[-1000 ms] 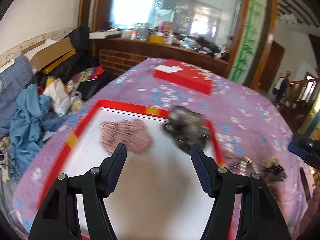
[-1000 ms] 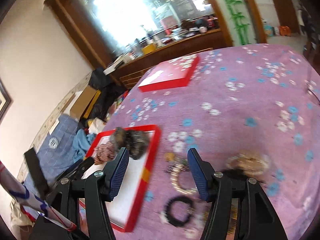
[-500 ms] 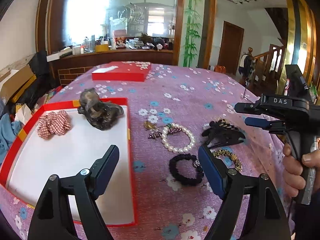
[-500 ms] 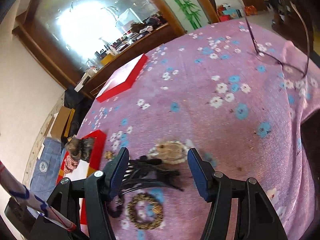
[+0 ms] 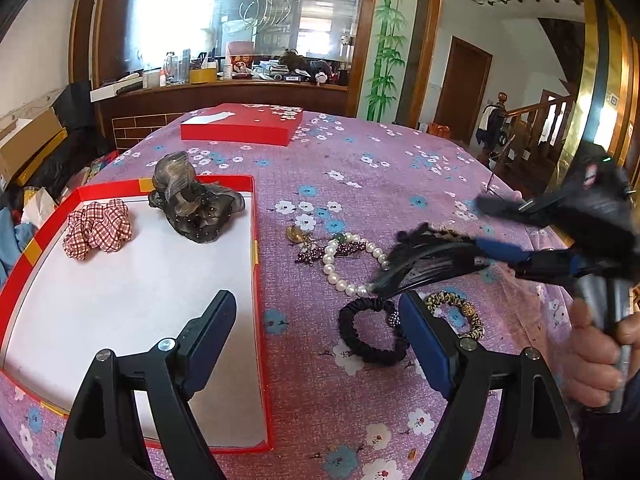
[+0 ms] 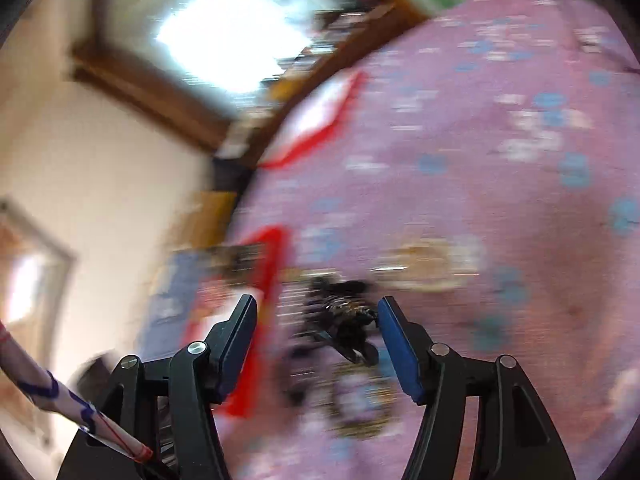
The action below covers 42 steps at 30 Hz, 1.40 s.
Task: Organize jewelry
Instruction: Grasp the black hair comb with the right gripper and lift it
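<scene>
**Red-rimmed tray on purple cloth, jewelry strewn beside it**

Red cardboard walls frame my shallow tray [image 5: 256, 248], its white floor smooth and mostly bare. At its far left lies a crinkled red-checked scrunchie [image 5: 98, 228]; next to it a lumpy brown gauze hair bow [image 5: 192, 208] sits against the far wall. My left tongs [image 5: 316, 320] hang with jaws apart, gripping nothing, straddling the tray's right wall.

Right of the tray, on the flowered purple surface [image 5: 360, 168], lie a ring of round white pearls [image 5: 348, 264], a ribbed black scrunchie [image 5: 372, 336] and a leopard-print band [image 5: 456, 312], close together. A black toothed claw clip [image 5: 424, 264] sits between the blue pads of my right tongs [image 5: 480, 232], whose jaws are opening; its own view is blurred, with no clear pad contact. Beyond the jewelry the cloth is open up to a flat red box [image 5: 240, 124].
</scene>
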Each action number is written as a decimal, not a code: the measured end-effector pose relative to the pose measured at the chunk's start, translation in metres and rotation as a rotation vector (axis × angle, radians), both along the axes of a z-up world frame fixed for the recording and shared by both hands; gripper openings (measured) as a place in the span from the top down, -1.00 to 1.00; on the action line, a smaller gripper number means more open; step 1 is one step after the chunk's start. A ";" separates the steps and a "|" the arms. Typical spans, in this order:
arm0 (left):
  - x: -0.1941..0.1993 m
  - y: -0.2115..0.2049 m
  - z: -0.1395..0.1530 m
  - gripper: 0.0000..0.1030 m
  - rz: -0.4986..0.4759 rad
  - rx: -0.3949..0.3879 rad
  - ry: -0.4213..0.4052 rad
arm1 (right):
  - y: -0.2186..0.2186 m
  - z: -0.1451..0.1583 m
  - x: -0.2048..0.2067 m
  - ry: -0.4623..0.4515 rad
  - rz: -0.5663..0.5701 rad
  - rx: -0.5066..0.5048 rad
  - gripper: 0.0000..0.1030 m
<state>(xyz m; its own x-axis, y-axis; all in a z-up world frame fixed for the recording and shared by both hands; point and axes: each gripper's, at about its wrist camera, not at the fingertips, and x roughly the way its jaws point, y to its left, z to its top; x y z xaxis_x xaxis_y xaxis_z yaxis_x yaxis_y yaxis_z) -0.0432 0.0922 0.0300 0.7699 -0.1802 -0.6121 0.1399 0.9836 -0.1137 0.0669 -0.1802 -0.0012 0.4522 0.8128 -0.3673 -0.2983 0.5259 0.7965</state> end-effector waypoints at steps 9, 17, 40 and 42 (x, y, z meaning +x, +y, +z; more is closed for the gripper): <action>-0.001 -0.004 0.000 -0.60 -0.004 0.027 0.003 | 0.000 0.005 -0.007 -0.014 -0.071 -0.071 -0.47; 0.000 -0.007 -0.001 -0.60 -0.007 0.039 0.010 | -0.010 -0.001 0.003 0.008 -0.151 -0.151 -0.47; 0.001 -0.002 -0.002 -0.60 -0.041 -0.019 0.031 | 0.052 -0.016 0.004 -0.072 -0.046 -0.555 0.35; 0.003 0.000 -0.003 -0.60 -0.042 -0.044 0.055 | 0.038 -0.007 0.001 -0.092 -0.078 -0.474 0.35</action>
<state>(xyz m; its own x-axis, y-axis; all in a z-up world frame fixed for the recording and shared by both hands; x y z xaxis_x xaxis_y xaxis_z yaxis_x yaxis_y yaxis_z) -0.0404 0.0921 0.0271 0.7264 -0.2393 -0.6443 0.1734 0.9709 -0.1651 0.0677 -0.1422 -0.0080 0.5528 0.5284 -0.6444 -0.3014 0.8477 0.4365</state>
